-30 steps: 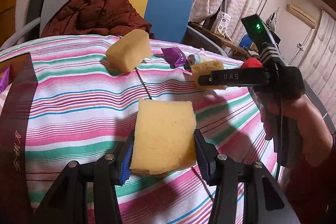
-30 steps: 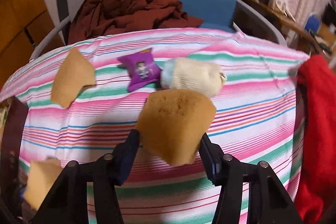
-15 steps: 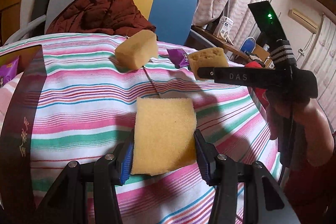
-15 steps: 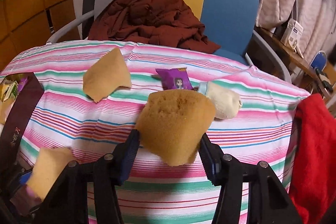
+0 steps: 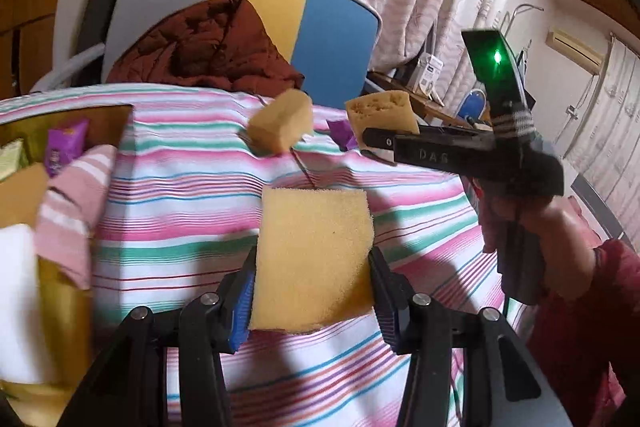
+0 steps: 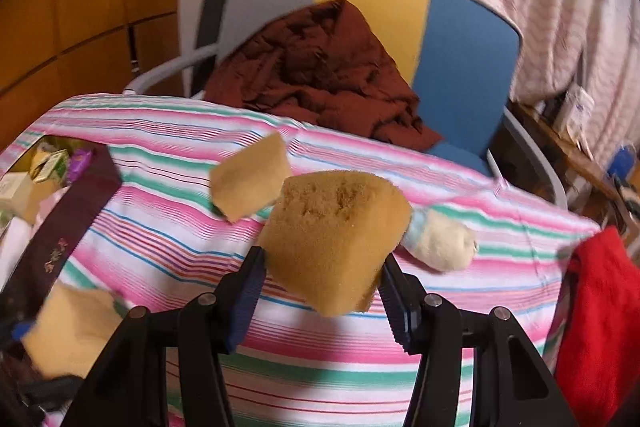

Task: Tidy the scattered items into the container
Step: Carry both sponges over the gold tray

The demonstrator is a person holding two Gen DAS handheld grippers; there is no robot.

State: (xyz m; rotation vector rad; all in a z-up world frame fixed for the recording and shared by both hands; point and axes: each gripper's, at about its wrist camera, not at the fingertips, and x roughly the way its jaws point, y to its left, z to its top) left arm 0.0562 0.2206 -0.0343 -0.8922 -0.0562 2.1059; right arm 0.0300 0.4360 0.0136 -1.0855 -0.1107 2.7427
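Observation:
My left gripper (image 5: 312,291) is shut on a flat yellow sponge (image 5: 312,255), held above the striped cloth. My right gripper (image 6: 320,279) is shut on a porous orange-brown sponge (image 6: 332,239), also raised; it shows in the left wrist view (image 5: 380,115) too. A third sponge (image 5: 280,127) lies on the cloth further back (image 6: 252,183). A cream rolled sock (image 6: 440,243) lies right of it. The container (image 5: 60,291) at the left holds a pink striped sock (image 5: 76,203), purple packet (image 5: 66,147) and other items; its dark wall (image 6: 68,219) shows at the left.
A chair (image 5: 332,43) with a dark red jacket (image 5: 200,47) stands behind the table. A red cloth (image 6: 596,315) hangs at the right edge. A purple packet (image 5: 340,135) lies near the back sponge. Curtains and a cluttered shelf are at the back right.
Both grippers have swung left and lifted with their sponges. The container's inside has come into view on the left in both views.

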